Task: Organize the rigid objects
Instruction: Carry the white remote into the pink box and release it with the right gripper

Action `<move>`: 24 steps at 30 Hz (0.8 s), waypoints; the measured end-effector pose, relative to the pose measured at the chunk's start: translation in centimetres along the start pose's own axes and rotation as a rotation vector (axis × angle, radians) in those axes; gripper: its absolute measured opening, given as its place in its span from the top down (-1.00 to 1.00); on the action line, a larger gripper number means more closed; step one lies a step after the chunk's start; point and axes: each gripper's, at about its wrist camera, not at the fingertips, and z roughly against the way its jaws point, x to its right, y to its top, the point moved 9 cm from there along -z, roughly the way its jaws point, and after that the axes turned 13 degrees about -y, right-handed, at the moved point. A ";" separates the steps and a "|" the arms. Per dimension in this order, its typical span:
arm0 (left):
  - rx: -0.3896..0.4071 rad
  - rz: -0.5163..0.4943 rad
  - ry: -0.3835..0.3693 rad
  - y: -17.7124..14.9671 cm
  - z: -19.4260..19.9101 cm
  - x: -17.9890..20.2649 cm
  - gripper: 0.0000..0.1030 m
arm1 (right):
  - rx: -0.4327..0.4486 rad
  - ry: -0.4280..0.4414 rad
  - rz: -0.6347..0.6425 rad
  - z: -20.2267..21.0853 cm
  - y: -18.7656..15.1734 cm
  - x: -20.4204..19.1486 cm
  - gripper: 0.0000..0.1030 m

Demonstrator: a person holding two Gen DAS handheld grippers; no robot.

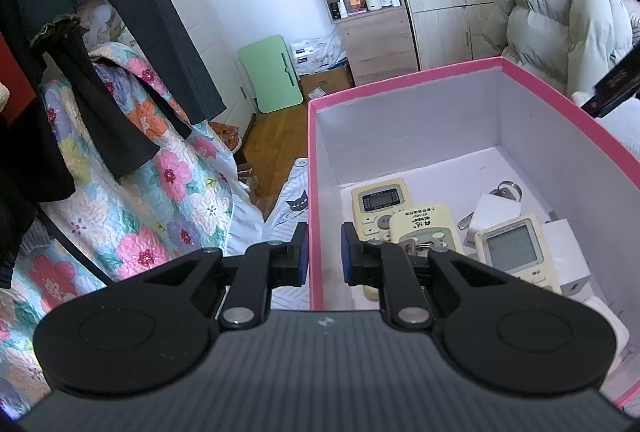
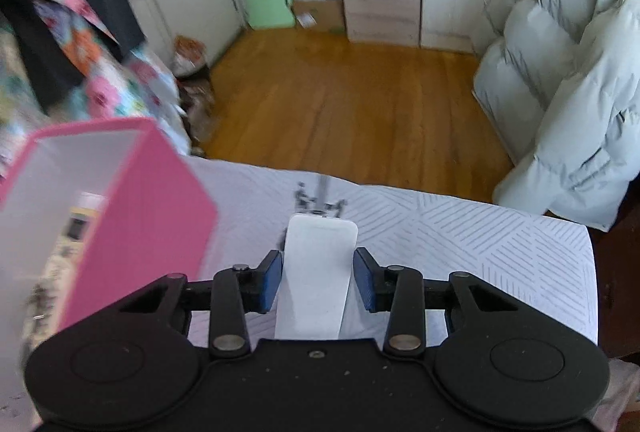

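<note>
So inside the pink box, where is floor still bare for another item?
The pink box has bare floor along its far wall, beyond the remote controls and keys. The near half is crowded with remotes and white adapters, some overlapping.

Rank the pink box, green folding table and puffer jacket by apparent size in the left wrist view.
1. pink box, largest, though it sits nearest the camera.
2. puffer jacket.
3. green folding table, smallest, and far off.

Pink box: 1 | remote controls inside it: 3 | white chargers there: at least 2 | key rings: 1 | white flat object on bedspread: 1 | puffer coats: 1
</note>
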 end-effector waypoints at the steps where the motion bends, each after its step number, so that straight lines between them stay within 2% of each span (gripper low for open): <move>1: 0.005 0.007 -0.004 0.0 0.1 -0.2 0.74 | 0.020 0.011 0.001 1.0 -0.3 -0.2 0.14; 7: 0.034 0.016 -0.013 0.0 0.5 -0.5 0.74 | 0.134 0.056 0.038 7.0 -2.1 -1.7 0.15; 12: 0.039 0.009 -0.008 0.2 0.4 -0.4 0.74 | 0.239 0.083 0.125 11.6 -1.5 -4.1 0.14; 16: 0.044 0.020 -0.014 0.2 0.4 -0.5 0.74 | 0.327 0.154 0.181 14.8 0.3 -7.2 0.14; 20: 0.038 0.008 -0.007 0.1 0.4 -0.6 0.73 | 0.366 0.229 0.244 15.4 1.6 -10.8 0.14; 24: 0.035 0.000 0.001 0.0 0.4 -0.6 0.74 | 0.320 0.285 0.295 13.1 2.3 -14.2 0.14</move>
